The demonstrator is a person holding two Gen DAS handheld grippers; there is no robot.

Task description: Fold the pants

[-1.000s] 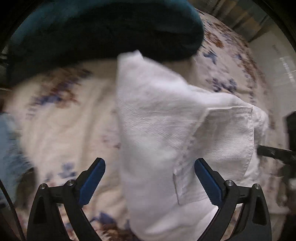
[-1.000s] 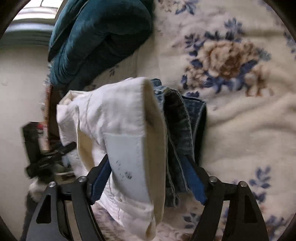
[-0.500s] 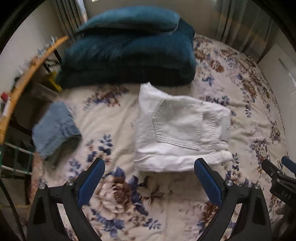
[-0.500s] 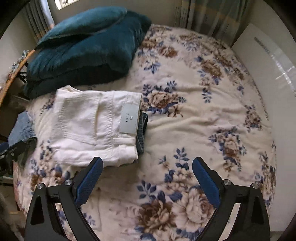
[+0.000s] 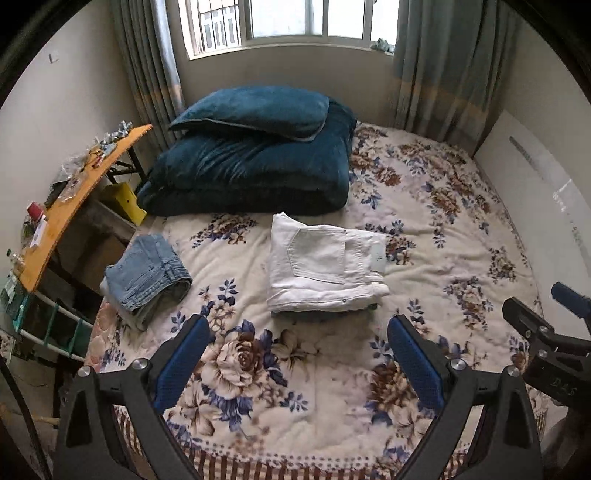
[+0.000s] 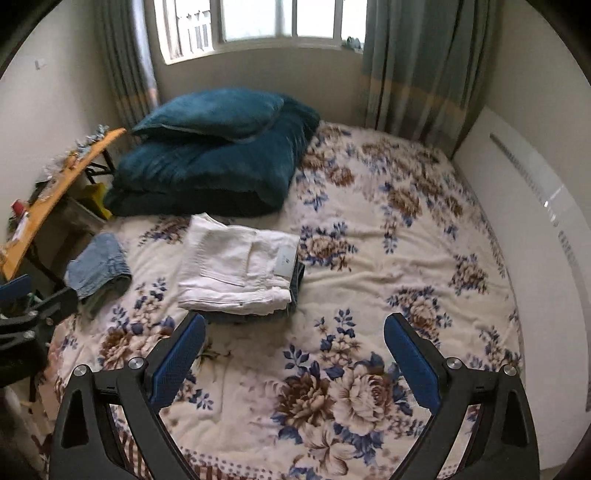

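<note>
Folded white denim pants [image 5: 325,266] lying flat on the cream floral-print bed blanket [image 5: 443,266], back pocket up, paper tag at the waistband end on the right. Stacked on a darker folded denim garment [image 6: 295,284], visible only as a thin edge beneath, at the front and right side. Near the folded dark teal plush quilt [image 5: 251,173], topped by a matching teal pillow [image 5: 255,110].

Left tool [image 5: 299,365] wide open, gripping nothing, blue pads spread above the blanket's near part, well apart from the pants. Right tool [image 6: 293,363] likewise wide open and empty, raised over the flower pattern at the near edge of the bed. Part of the right tool showing at the right border of the left wrist view, part of the left at the left border of the right wrist view.

Folded light blue jeans [image 5: 147,275] at the bed's left edge, apart from the white stack. Cluttered orange wooden bench [image 5: 70,210] beside the bed on the left. Window [image 5: 291,22] with grey-green curtains [image 5: 443,62] beyond the head of the bed.
</note>
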